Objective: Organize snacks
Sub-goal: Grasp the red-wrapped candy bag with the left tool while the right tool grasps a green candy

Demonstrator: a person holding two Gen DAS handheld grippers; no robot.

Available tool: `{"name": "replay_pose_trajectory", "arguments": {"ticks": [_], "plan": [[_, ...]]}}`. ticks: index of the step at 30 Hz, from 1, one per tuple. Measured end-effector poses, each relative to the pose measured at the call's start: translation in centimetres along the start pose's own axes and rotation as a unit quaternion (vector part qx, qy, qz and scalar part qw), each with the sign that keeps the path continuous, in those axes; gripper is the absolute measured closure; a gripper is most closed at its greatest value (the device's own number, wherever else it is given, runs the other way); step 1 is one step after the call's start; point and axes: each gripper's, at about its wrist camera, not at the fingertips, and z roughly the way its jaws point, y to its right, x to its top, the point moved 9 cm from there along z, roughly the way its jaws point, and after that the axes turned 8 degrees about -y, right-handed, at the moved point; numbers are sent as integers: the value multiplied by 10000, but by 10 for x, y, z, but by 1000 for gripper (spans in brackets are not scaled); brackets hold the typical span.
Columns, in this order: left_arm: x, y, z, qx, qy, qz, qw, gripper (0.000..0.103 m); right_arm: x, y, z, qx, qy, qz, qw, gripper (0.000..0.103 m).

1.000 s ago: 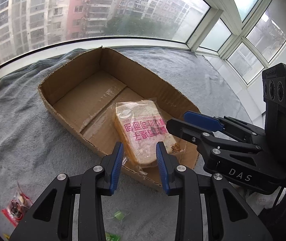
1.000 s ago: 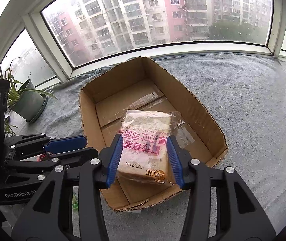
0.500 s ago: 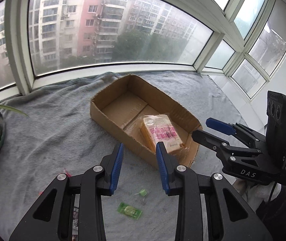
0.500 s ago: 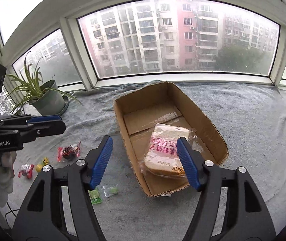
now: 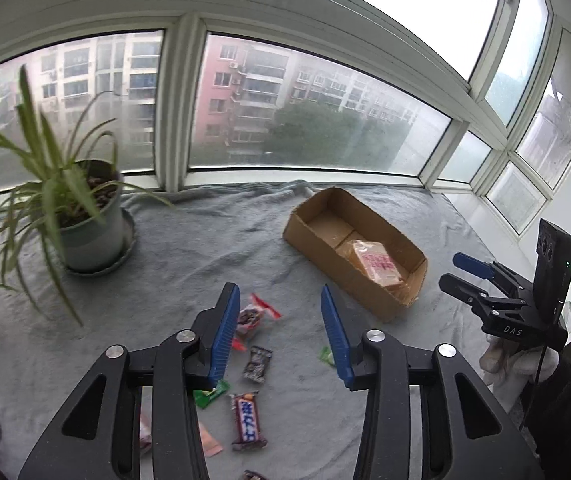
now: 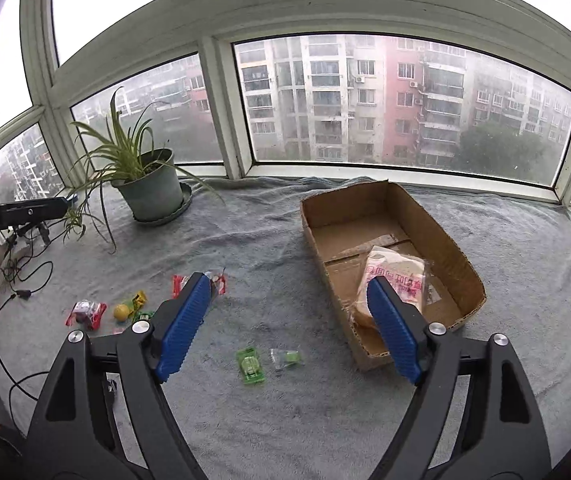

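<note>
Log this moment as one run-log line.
stage: bread pack in cardboard box | left gripper: opening, empty | right gripper: opening, empty | remaining: loose snacks on grey blanket

Wrapped bread [image 6: 399,276] in box [image 6: 461,258]; sweets [image 6: 250,364], seemingly, outside.

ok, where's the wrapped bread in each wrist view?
Left wrist: the wrapped bread lies right of centre, at the near end of the cardboard box.
Right wrist: the bread is centre-right, partly behind the right claw's pad.
Shared landmark: the potted plant, left of the box.
</note>
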Motion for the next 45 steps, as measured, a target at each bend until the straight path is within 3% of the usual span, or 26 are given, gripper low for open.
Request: {"name": "replay_pose_trajectory", "arguments": {"ticks": [5,13,19,22,27,30,37,39,45], "plan": [[-39,-46,-12,535,-101,-256,9982,59,-19,-26,13,17,-248,-262,9993,20],[-106,-101,0,938,-488,-829,9909,59,-51,-56,40,-122,-657,-597,9960,20],[-145,-120,8,1031,-614,-1154,9860,44,-79,-60,64,-125,-971,-566,9936,20],[-156,-125,16,1167,-689,-1200,9835,35,-89,-59,77,-89,-1141,-488,9922,20],[-164,-132,28,1134,-775,-1360,9811,34,-98,-55,97,-169,-1366,-496,9892,21],[-168,-133,36,1180,-822,-1366,9801,34,-102,-53,109,-137,-1516,-470,9872,32],[-172,-141,56,1305,-980,-1364,9771,31,-105,-52,130,-171,-1713,-535,9836,36],[-173,-145,61,1314,-1025,-1409,9759,31,-105,-52,134,-190,-1766,-572,9824,43],[-173,-147,72,1291,-1064,-1458,9751,29,-104,-49,145,-222,-1863,-601,9804,44]]}}
